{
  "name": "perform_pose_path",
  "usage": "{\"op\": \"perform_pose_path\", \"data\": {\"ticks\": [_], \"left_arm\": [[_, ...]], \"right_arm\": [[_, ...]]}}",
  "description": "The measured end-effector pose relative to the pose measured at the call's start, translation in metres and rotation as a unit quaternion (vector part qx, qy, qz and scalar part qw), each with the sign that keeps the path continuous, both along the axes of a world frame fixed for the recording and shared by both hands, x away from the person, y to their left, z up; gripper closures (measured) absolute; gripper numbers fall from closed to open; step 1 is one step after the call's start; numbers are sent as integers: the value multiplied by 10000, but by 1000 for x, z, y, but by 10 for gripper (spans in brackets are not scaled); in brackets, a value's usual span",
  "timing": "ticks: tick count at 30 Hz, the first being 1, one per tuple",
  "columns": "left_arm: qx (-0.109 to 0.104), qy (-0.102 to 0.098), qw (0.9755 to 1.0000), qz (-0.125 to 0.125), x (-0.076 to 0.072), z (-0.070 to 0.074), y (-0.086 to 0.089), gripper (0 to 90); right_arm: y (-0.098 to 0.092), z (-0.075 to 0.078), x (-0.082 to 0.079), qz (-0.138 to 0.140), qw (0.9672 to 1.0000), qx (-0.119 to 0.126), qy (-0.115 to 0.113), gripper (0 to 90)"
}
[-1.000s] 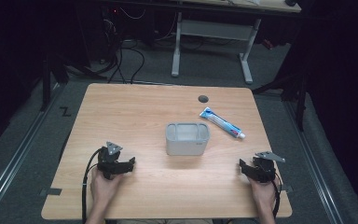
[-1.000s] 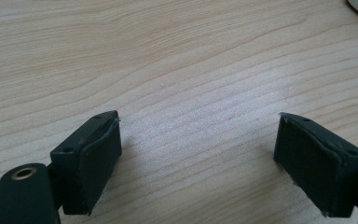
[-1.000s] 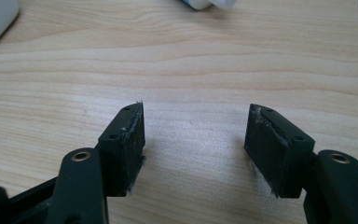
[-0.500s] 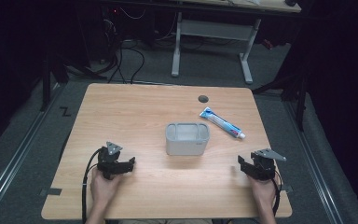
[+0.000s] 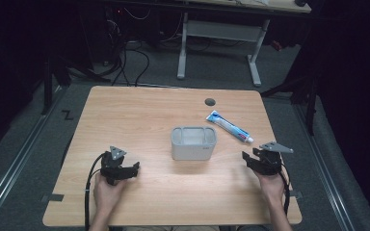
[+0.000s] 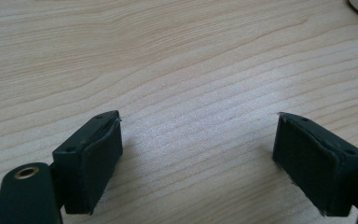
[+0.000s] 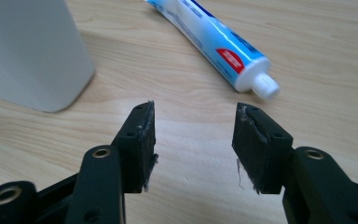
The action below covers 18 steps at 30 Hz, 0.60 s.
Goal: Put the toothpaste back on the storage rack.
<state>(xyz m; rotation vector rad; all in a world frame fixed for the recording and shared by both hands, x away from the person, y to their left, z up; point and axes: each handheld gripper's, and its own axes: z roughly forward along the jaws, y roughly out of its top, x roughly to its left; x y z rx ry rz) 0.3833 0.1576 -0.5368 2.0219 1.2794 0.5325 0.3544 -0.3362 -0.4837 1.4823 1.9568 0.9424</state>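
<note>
My right claw (image 7: 193, 140) has lifted slightly off the desk (image 5: 139, 110) and its jaws have just been closing, now half apart with nothing between them, lined up toward the toothpaste tube (image 7: 214, 46) lying just beyond, so I judge a pick is coming. My left claw (image 6: 198, 158) rests wide apart on bare woodgrain at near left. The smooth, glossy tube lies right of the matte grey rounded bin (image 5: 193, 143) at desk centre.
</note>
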Motion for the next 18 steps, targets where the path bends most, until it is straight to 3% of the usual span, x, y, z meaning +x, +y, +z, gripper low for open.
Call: {"op": "perform_pose_path", "data": {"ticks": [6, 10, 15, 18], "left_arm": [[0, -2, 10000, 17, 0, 0, 0, 164], [0, -2, 10000, 27, 0, 0, 0, 164], [4, -12, 10000, 34, 0, 0, 0, 163], [3, -13, 10000, 42, 0, 0, 0, 164]], "right_arm": [[8, 10, 16, 233, 9997, 13, 45, 496], [12, 16, 28, 128, 9998, -152, 14, 502], [13, 15, 47, 319, 9985, -77, 436, 446], [15, 19, 54, 449, 9981, -88, 418, 445]]}}
